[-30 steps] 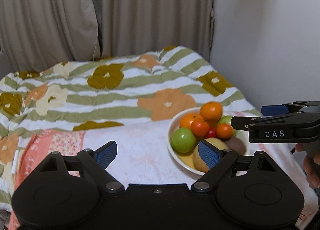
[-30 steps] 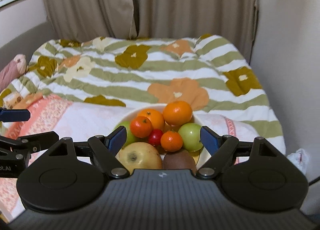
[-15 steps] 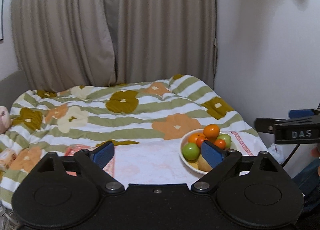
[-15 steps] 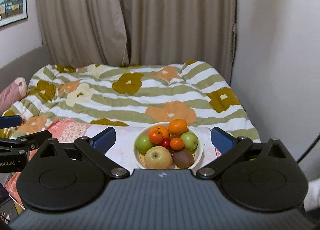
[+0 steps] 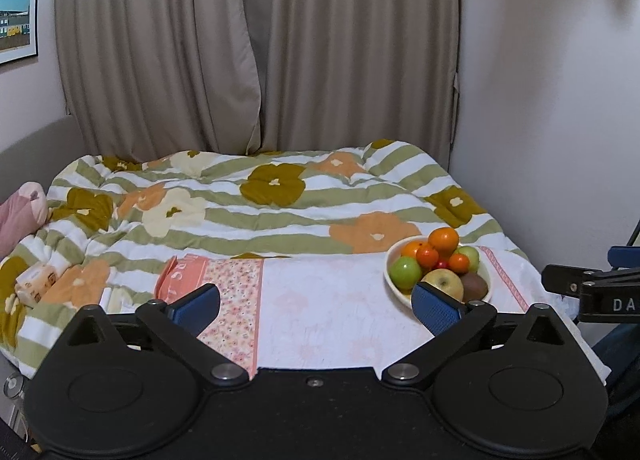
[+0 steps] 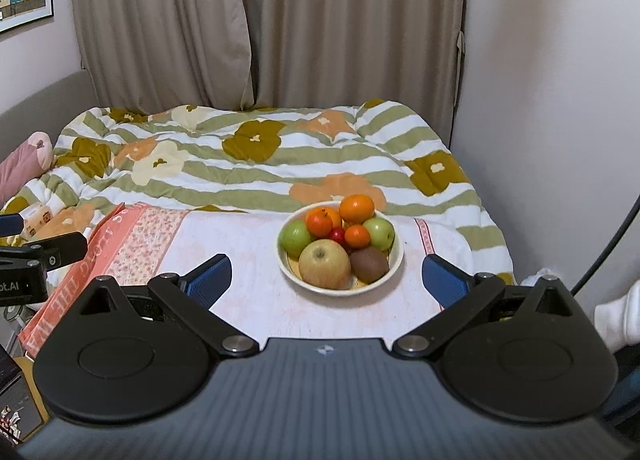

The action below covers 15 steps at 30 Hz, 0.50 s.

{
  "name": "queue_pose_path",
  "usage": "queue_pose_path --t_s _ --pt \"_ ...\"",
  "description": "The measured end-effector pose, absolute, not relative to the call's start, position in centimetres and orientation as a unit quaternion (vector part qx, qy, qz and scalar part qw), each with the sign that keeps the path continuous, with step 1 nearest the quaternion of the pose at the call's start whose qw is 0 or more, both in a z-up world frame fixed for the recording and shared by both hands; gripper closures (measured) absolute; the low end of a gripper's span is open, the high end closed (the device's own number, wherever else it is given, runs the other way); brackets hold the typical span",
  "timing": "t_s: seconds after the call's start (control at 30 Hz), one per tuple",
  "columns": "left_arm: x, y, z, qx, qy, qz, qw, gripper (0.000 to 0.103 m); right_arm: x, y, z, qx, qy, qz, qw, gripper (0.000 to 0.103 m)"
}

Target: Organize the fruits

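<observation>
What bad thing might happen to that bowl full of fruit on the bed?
1. The fruit is heaped high in the bowl; the top orange sits on the others, so it may roll off if the pile is bumped.
2. The bowl rests on a cloth over a soft quilt, so pressing on one side might tip it.
3. The small red fruit is wedged between bigger ones, so it may be hard to grab cleanly.

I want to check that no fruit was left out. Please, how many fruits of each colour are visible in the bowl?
Orange: 4
Green: 2
Yellow-green apple: 1
Brown kiwi: 1
Small red: 1
Total: 9 visible in the bowl; any hidden below cannot be counted.
</observation>
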<state>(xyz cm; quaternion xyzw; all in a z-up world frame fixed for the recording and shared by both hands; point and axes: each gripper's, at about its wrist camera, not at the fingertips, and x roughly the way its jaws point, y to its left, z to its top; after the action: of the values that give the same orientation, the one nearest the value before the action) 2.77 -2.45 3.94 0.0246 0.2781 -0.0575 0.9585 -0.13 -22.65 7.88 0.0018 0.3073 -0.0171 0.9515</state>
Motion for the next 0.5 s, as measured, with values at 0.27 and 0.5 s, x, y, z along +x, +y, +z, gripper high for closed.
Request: queue_pose_path --t_s 0.27,0.5 --pt "2.39 -2.34 3.8 0.028 0.277 -0.06 0.959 0.0 -0.22 -22.84 7.65 0.005 0.308 -0.021 0.951 0.0" --pt "2.48 -2.27 3.83 0.028 0.278 -0.06 0.958 0.0 -0.09 -22.91 7.59 0.007 0.312 -0.022 0.95 0.0"
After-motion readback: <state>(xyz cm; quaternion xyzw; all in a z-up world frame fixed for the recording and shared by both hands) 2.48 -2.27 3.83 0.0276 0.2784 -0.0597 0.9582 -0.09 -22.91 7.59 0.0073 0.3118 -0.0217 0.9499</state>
